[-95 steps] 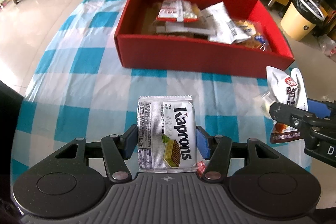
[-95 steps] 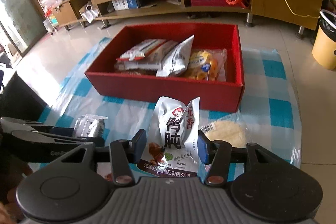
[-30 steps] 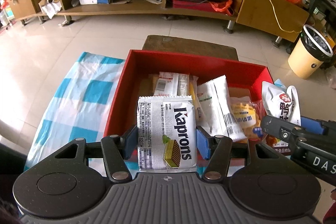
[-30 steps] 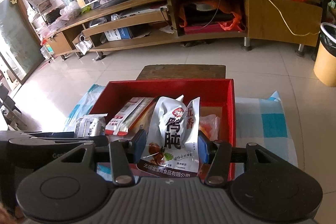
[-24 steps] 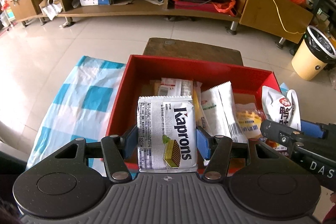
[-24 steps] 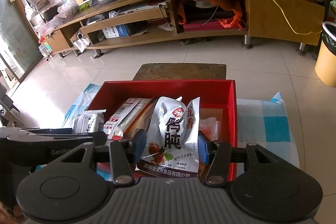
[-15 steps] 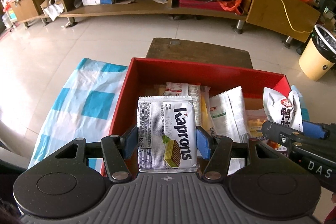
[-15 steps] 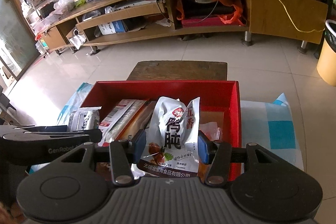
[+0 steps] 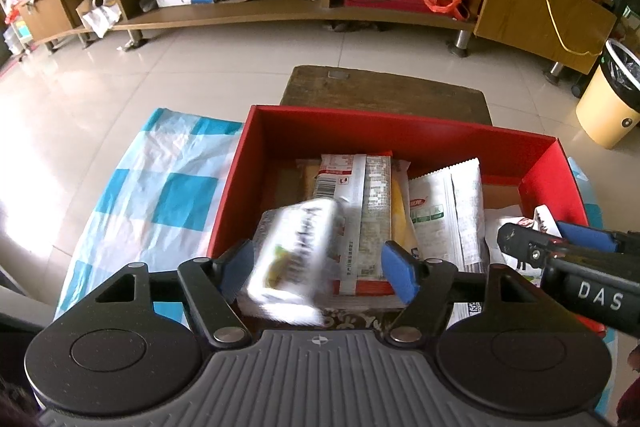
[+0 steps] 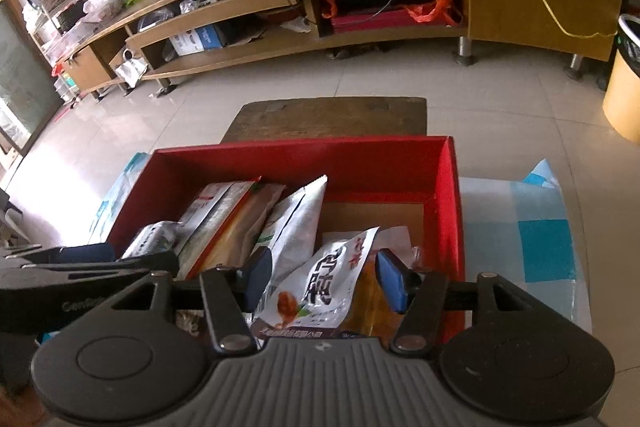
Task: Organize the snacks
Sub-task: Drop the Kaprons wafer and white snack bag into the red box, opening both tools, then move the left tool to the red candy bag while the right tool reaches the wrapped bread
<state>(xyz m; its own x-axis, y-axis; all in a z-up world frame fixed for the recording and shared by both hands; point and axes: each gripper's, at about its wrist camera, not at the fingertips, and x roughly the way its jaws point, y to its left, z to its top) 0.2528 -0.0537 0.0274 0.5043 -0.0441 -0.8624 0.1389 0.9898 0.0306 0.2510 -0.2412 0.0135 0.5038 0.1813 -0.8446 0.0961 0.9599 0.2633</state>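
Your left tool (image 9: 318, 265) has just been opening; its blue pads stand clear of the wafer packet (image 9: 294, 259), which blurs and tips between them, dropping onto the packs below. Your right tool (image 10: 324, 281) has also just been opening, and the white pouch (image 10: 320, 291) leans loose between its pads, touched by neither as far as I can tell. Both snacks sit inside the red box (image 9: 400, 131), the wafer toward 9 o'clock, the pouch toward 3 o'clock. Around the box lies the checked cloth (image 9: 160, 195) on the bench. Judge these packs light, crinkly and slick; the wafer likely crushes easily. If you regrip, take them across the flat sides, near a sealed edge.
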